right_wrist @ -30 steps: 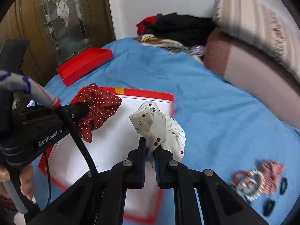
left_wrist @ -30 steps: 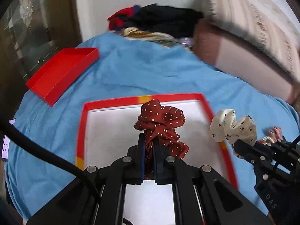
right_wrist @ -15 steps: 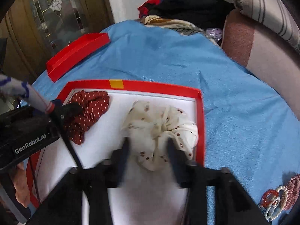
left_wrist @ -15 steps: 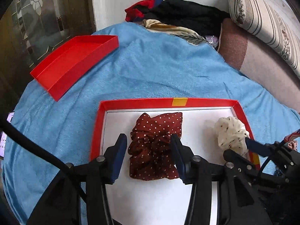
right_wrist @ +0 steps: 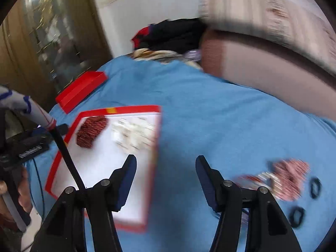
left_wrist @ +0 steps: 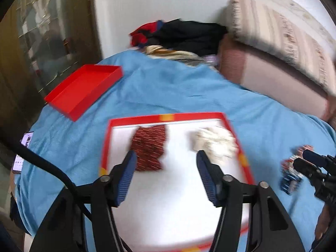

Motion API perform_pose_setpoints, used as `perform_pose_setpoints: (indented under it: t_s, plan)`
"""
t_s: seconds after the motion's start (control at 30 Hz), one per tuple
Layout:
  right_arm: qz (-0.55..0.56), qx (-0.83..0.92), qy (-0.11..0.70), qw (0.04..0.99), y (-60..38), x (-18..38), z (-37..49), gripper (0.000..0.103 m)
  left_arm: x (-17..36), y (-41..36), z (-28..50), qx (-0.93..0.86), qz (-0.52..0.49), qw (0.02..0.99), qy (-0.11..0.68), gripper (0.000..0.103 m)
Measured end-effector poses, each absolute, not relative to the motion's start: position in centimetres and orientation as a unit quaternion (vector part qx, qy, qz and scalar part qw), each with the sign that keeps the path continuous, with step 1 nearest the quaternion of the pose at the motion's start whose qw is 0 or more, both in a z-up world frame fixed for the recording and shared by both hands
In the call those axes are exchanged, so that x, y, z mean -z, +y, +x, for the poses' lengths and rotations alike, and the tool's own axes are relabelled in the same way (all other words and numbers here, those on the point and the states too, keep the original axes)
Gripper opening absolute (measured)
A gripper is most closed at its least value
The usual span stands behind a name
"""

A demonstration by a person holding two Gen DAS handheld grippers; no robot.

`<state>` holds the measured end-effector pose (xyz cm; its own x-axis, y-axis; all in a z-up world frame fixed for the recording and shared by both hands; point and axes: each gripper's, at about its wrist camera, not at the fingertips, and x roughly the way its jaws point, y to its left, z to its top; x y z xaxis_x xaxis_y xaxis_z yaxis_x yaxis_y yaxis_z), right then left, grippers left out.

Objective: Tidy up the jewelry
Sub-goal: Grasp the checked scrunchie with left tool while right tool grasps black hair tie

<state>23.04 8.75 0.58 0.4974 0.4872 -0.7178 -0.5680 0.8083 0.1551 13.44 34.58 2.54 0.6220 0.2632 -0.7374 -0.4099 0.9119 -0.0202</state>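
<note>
A dark red dotted scrunchie (left_wrist: 149, 148) and a cream scrunchie (left_wrist: 214, 145) lie side by side at the far end of a white tray with a red rim (left_wrist: 105, 145). They also show in the right wrist view, the red scrunchie (right_wrist: 91, 130) left of the cream scrunchie (right_wrist: 133, 134). My left gripper (left_wrist: 167, 161) is open and empty, raised above the tray. My right gripper (right_wrist: 166, 163) is open and empty over the blue cover, right of the tray (right_wrist: 156, 147). A blurred heap of bracelets and hair ties (right_wrist: 279, 180) lies to the right.
A red box lid (left_wrist: 83, 89) lies at the far left on the blue bed cover (left_wrist: 189, 92). A pile of clothes (left_wrist: 182, 35) and a striped cushion (left_wrist: 279, 40) are at the back. Two black hair ties (right_wrist: 316, 188) lie at the right. A phone (left_wrist: 23, 153) sits at the left edge.
Both grippers opened, let go of their scrunchies in the tray and pulled back and up. The right gripper has swung right, off the tray toward the heap of jewelry.
</note>
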Motion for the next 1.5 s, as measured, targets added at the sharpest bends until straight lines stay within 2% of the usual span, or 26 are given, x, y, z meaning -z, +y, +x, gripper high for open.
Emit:
perform_pose_setpoints:
  t_s: [0.23, 0.57, 0.9, 1.13, 1.27, 1.5]
  plan:
    - [-0.032, -0.202, 0.426, 0.882, -5.2, 1.9, 21.3, 0.063, -1.8, 24.9, 13.7, -0.082, -0.093, 0.903, 0.411, 0.061]
    - [0.015, -0.162, 0.447, 0.879, -14.2, 5.5, 21.2, 0.063, 4.2, 13.5, 17.6, 0.027, -0.066, 0.883, 0.464, 0.06]
    - [0.041, -0.17, 0.452, 0.875, -13.3, 7.6, 24.6, 0.062, 6.2, 12.4, 21.3, 0.043, -0.083, 0.873, 0.479, 0.06]
    - [0.055, -0.175, 0.458, 0.87, -12.7, 8.5, 26.8, 0.049, 5.1, 11.3, 26.8, 0.065, -0.089, 0.877, 0.468, 0.059]
    - [0.063, -0.179, 0.459, 0.868, -12.8, 8.9, 27.3, 0.047, 5.3, 9.4, 30.7, 0.096, -0.089, 0.87, 0.475, 0.059]
    - [0.073, -0.18, 0.465, 0.864, -12.8, 10.1, 27.7, 0.037, 7.2, 5.9, 35.8, 0.145, -0.081, 0.849, 0.502, 0.059]
